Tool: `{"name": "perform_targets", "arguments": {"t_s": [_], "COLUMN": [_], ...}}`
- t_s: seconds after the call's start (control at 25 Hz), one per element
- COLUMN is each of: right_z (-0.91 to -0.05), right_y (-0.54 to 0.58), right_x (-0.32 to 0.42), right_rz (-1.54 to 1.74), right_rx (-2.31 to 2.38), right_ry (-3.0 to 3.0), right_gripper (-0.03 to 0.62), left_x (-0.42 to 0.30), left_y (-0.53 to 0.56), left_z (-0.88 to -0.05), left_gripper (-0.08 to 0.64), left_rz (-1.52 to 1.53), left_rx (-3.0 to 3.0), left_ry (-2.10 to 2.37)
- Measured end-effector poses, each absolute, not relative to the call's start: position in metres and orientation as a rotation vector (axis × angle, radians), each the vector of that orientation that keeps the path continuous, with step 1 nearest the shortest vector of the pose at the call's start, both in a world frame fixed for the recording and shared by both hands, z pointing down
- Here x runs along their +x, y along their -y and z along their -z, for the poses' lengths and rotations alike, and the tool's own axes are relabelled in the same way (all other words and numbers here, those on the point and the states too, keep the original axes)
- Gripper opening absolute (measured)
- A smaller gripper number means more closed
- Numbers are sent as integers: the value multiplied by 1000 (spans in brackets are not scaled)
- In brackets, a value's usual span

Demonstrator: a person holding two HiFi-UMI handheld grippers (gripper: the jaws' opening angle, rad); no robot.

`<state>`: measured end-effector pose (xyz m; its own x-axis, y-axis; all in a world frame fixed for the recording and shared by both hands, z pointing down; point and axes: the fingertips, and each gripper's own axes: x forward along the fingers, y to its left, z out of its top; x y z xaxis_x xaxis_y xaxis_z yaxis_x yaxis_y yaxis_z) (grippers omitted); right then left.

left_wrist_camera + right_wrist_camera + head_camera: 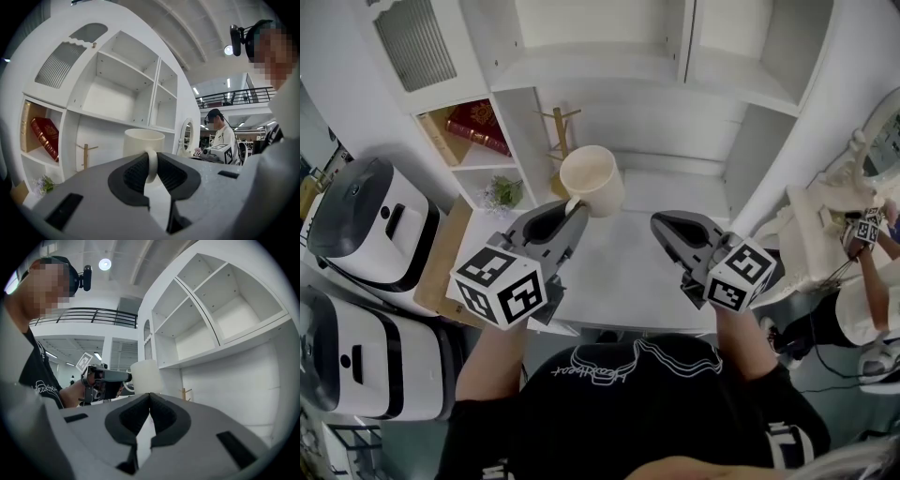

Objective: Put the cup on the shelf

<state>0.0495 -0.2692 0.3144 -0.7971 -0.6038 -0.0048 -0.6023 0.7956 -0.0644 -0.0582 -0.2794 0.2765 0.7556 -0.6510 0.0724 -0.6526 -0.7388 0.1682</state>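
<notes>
A cream cup [592, 180] hangs above the white counter [628, 272], held upright by its handle. My left gripper [575, 207] is shut on that handle; in the left gripper view the cup [143, 143] stands just beyond the jaws and its handle [151, 165] is pinched between the pads. My right gripper [667, 225] hovers to the right over the counter, shut with nothing in it. From the right gripper view [149, 397] I see the cup [146, 376] and the left gripper [105, 379] off to the left. The white shelf unit [609, 70] rises behind the cup.
A small wooden mug tree [560, 131] stands at the back of the counter. Red books [476, 127] and a small plant [502, 193] fill the left cubbies. Two white rice cookers [370, 220] sit at the far left. Another person [220, 133] stands to the right.
</notes>
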Motion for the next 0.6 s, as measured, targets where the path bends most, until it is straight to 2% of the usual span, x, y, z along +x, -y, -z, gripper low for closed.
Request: {"name": "perform_targets", "arguments": {"t_s": [0.6], "right_z": [-305], "right_y": [320], "right_x": [46], "right_rz": [48], "right_rx": [-994], "right_ry": [-2960], "right_gripper": [5], "left_x": [-59], "left_y": [350], "left_z": [-236], "left_gripper": [40], "left_rz": [-14], "left_rx": [2846], "left_ry": [1084]}}
